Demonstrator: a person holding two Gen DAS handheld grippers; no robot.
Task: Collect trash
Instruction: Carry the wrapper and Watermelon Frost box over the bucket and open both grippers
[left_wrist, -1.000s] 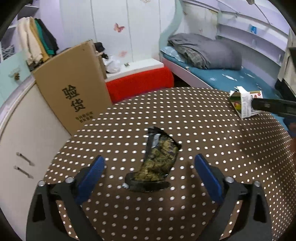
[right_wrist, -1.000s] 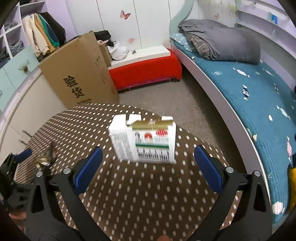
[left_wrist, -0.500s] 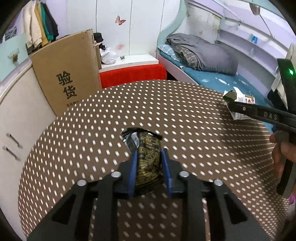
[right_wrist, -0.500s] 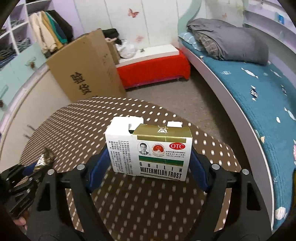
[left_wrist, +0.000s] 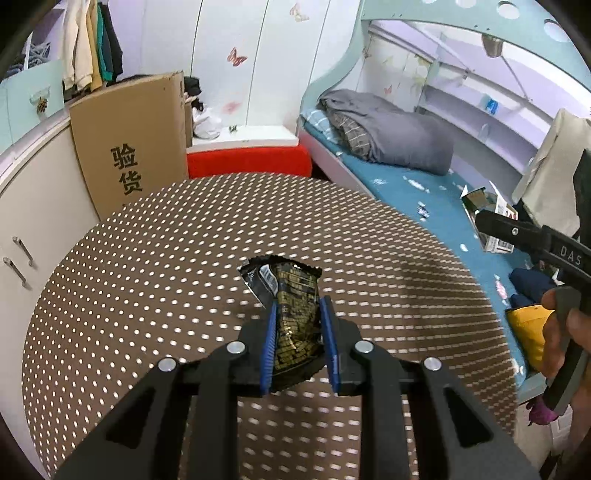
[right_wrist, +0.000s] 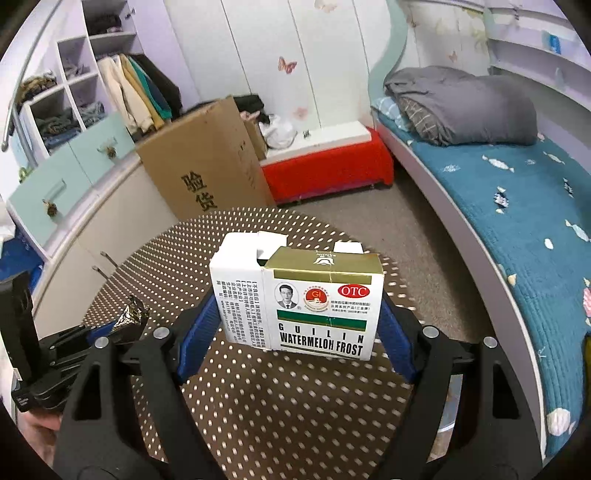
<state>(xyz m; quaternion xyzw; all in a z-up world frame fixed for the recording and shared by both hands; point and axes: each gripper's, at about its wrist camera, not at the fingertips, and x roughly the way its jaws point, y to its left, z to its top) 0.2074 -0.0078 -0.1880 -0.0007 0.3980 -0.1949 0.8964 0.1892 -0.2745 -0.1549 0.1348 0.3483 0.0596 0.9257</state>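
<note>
My left gripper (left_wrist: 297, 310) is shut on a black and gold snack wrapper (left_wrist: 293, 317), held above the round brown dotted table (left_wrist: 147, 266). The wrapper's torn top sticks out past the blue pads. My right gripper (right_wrist: 295, 310) is shut on a white and gold medicine box (right_wrist: 317, 306) marked "Watermelon Frost", its top flaps open, lifted over the table (right_wrist: 277, 398). The box (left_wrist: 491, 218) and right gripper also show at the right of the left wrist view. The left gripper with the wrapper (right_wrist: 131, 315) shows at the left of the right wrist view.
A tall cardboard box (right_wrist: 207, 166) stands behind the table beside a red bench (right_wrist: 325, 166). A bed with a blue sheet (right_wrist: 517, 206) and grey blanket (right_wrist: 469, 107) runs along the right. Cabinets (right_wrist: 74, 177) line the left wall.
Both grippers closed from open: the left on the wrapper, the right on the medicine box. Both items have been lifted off the table.
</note>
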